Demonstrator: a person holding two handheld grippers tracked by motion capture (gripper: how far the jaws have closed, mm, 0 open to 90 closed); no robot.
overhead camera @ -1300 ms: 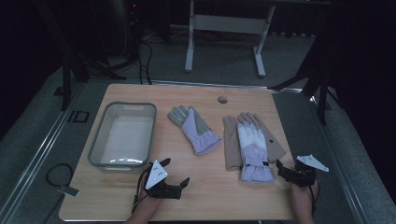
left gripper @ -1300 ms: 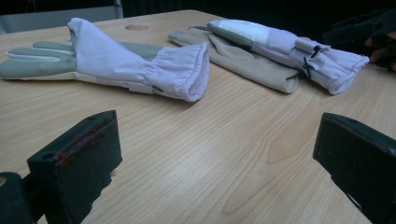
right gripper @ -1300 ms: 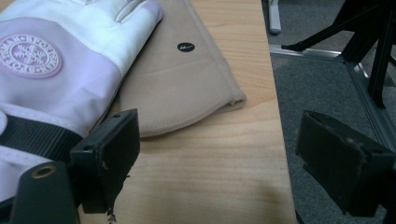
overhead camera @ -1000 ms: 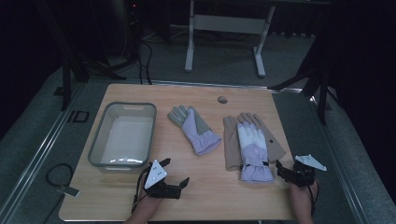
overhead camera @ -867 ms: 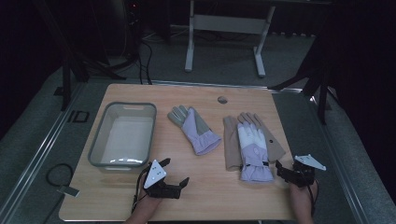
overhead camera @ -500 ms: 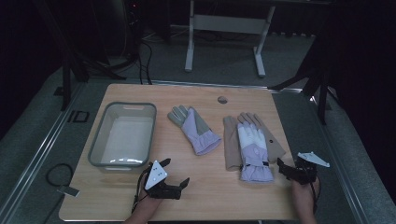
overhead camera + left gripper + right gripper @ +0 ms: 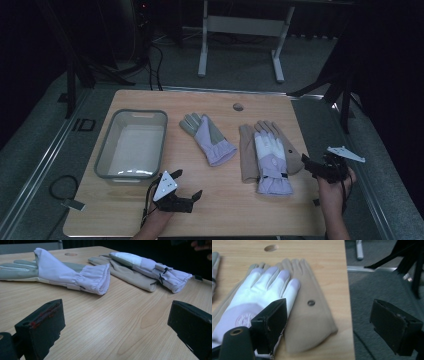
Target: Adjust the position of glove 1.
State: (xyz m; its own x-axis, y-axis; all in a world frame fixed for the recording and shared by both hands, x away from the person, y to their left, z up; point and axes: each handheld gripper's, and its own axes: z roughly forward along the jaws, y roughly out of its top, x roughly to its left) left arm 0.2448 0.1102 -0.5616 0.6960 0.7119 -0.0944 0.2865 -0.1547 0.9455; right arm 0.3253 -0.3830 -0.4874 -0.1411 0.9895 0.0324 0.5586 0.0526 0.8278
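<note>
Both grippers (image 7: 192, 198) (image 7: 311, 167) wide open, empty

Open jaws frame a white glove (image 7: 259, 293) lying on a tan glove (image 7: 309, 315).

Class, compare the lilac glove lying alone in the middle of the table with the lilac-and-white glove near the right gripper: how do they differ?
The lone lilac glove lies straight on the wood, while the lilac-and-white glove lies on top of a tan glove. The lone lilac glove has grey-green fingers and slants across the table; the lilac-and-white glove has a white back with a round emblem and points more directly away. Both have gathered lilac cuffs facing the person.
</note>
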